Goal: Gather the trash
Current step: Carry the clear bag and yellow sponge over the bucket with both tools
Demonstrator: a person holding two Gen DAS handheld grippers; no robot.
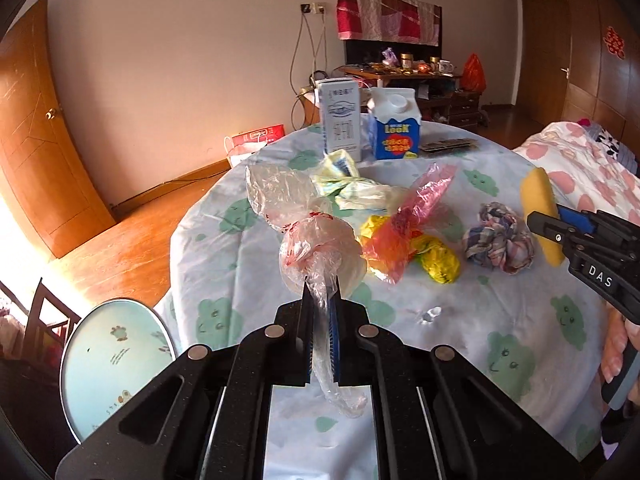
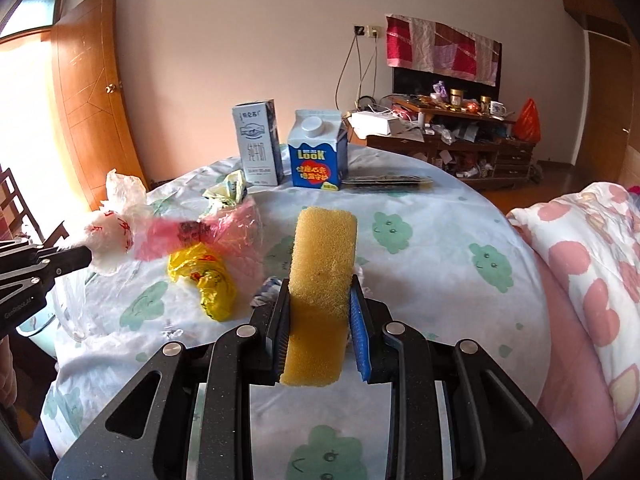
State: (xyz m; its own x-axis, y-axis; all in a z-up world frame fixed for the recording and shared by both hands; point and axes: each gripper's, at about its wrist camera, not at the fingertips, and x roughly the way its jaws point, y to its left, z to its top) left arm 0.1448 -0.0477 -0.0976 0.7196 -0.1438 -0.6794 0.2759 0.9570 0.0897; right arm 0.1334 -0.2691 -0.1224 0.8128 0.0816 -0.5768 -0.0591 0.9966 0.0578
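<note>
Clear plastic: a bag (image 1: pixel 308 240) with red print hangs lifted off the surface, its twisted neck pinched in the left tongs (image 1: pixel 320 292); in the right wrist view the bag (image 2: pixel 116 236) shows at the far left.
Left tongs: clenched on the bag's neck, the film trailing down between the pads.
Sponge: a yellow block (image 2: pixel 322 280) stands upright, squeezed at its lower half in the right tongs (image 2: pixel 320 308) and raised above the surface; in the left wrist view the sponge (image 1: pixel 540 216) is at the right.
Right tongs: grasping the sponge from both sides.
Surface: a round top under a pale cloth (image 1: pixel 440 320) printed with green clouds.
Trash on the surface: a pink bag (image 1: pixel 416 216) over a yellow wrapper (image 1: pixel 436 264) in the middle, a crumpled plaid wad (image 1: pixel 500 240) to their right, and pale green wrappers (image 1: pixel 352 188) farther off.
Cartons: a tall white one (image 2: pixel 258 144) and a blue one (image 2: pixel 316 152) stand side by side at the far edge.
Stool: a light blue round seat (image 1: pixel 116 360) sits low at the near left, beside the surface.
Bed: a pink-patterned quilt (image 2: pixel 592 264) lies to the right.
</note>
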